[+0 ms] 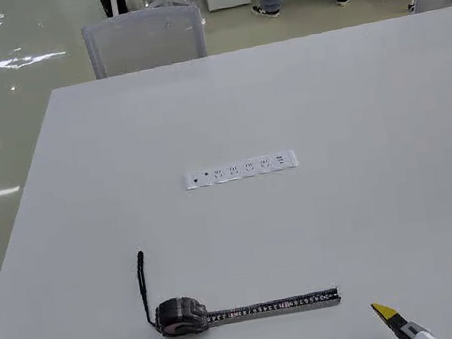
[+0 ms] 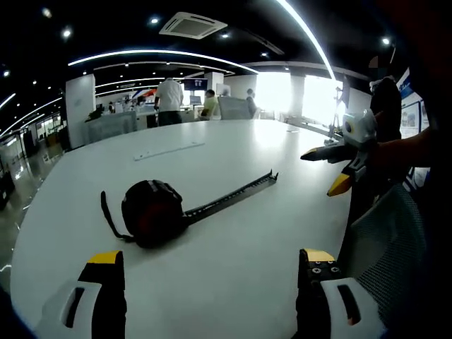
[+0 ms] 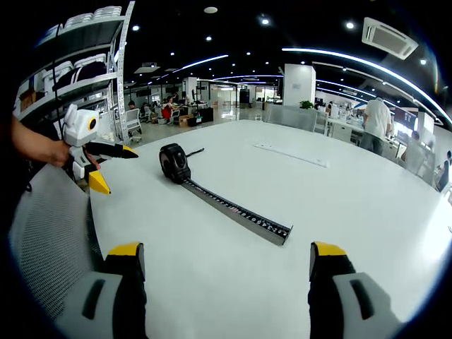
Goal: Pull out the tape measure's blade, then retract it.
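Lying on the white surface (image 1: 326,93), the round black tape measure (image 1: 180,316) has its dark blade (image 1: 273,306) out toward 3 o'clock; left claw (image 2: 212,258) and right claw (image 3: 227,248) gape empty.

One tape measure (image 1: 180,316) before you, one blade (image 1: 273,306) out of it, one strap (image 1: 142,277) on it, your two grippers near it, left gripper (image 2: 212,258), right gripper (image 3: 229,251), one power strip (image 1: 241,169) beyond it, one chair (image 1: 145,40) farther beyond, one table (image 1: 372,112) under it

Illegible numerals on tape blade (image 1: 273,306)
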`<move>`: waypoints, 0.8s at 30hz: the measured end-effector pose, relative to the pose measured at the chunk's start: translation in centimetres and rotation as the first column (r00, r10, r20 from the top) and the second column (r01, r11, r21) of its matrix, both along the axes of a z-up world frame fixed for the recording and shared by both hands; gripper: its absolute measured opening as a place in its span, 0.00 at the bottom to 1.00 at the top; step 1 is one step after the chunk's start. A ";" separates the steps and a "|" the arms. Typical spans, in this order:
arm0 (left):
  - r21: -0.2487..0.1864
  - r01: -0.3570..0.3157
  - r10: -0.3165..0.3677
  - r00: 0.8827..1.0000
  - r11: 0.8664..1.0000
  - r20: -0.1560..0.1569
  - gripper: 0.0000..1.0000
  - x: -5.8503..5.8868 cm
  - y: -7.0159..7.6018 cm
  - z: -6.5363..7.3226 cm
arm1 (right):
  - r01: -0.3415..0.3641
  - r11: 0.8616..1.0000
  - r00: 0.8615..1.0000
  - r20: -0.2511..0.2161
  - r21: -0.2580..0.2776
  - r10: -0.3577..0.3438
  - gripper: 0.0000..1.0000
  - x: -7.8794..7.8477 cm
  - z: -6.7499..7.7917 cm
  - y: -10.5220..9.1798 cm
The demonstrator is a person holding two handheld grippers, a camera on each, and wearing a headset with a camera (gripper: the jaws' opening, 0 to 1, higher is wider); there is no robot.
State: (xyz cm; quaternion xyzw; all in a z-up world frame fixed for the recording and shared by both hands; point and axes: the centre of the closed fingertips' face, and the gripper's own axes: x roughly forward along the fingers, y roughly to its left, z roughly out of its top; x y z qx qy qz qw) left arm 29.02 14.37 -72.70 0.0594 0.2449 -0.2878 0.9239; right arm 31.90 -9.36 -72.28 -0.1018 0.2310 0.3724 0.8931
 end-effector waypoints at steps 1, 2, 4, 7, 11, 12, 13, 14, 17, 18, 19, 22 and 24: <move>-0.005 -0.001 0.001 1.000 1.000 0.003 1.00 0.0 0.0 0.1 | 0.000 1.000 1.000 -0.006 0.006 0.000 1.00 -0.1 0.0 0.1; -0.002 -0.001 0.001 1.000 1.000 0.005 1.00 0.1 0.0 0.2 | 0.001 1.000 1.000 -0.006 0.005 -0.001 1.00 0.0 0.0 0.1; 0.007 -0.004 0.004 1.000 1.000 0.007 1.00 0.2 0.2 0.1 | 0.002 1.000 1.000 -0.008 0.006 -0.002 1.00 -0.1 0.0 0.1; 0.002 -0.005 0.005 1.000 1.000 0.005 1.00 0.2 0.2 0.1 | 0.001 1.000 1.000 -0.007 0.006 -0.001 1.00 0.0 0.1 0.1; 0.006 -0.011 0.011 1.000 1.000 0.007 1.00 0.2 0.2 0.0 | 0.000 1.000 1.000 -0.013 0.001 0.000 1.00 0.0 -0.1 0.1; 0.005 -0.012 0.012 1.000 1.000 0.009 1.00 0.3 0.2 0.0 | 0.000 1.000 1.000 -0.015 0.000 0.000 1.00 0.0 -0.2 0.0; 0.005 -0.013 0.013 1.000 1.000 0.008 1.00 0.3 0.2 0.0 | -0.002 1.000 1.000 -0.016 0.003 0.002 1.00 0.0 -0.2 0.1; -0.004 -0.009 0.009 1.000 1.000 0.006 1.00 0.3 0.0 0.0 | -0.007 1.000 1.000 -0.016 0.005 0.007 0.99 -0.1 -0.2 0.1; -0.007 -0.012 0.012 1.000 1.000 -0.003 1.00 0.3 0.0 0.0 | -0.023 1.000 1.000 -0.011 -0.003 0.022 0.99 -0.3 -0.3 0.3; -0.003 -0.010 0.010 1.000 1.000 -0.005 1.00 0.2 0.0 0.0 | -0.023 1.000 1.000 -0.013 -0.004 0.023 0.98 -0.3 -0.3 0.3; -0.006 -0.008 0.008 1.000 1.000 -0.006 1.00 0.2 -0.1 0.0 | -0.024 1.000 1.000 -0.009 -0.004 0.024 0.98 -0.3 -0.4 0.2; -0.003 -0.003 0.003 1.000 1.000 -0.001 1.00 0.2 -0.3 -0.1 | -0.026 1.000 1.000 -0.003 0.008 0.026 0.97 -0.2 -0.3 0.3; -0.003 -0.012 0.012 1.000 1.000 -0.002 1.00 0.2 -0.4 0.1 | -0.030 1.000 1.000 0.006 0.006 0.030 0.96 -0.1 -0.3 0.3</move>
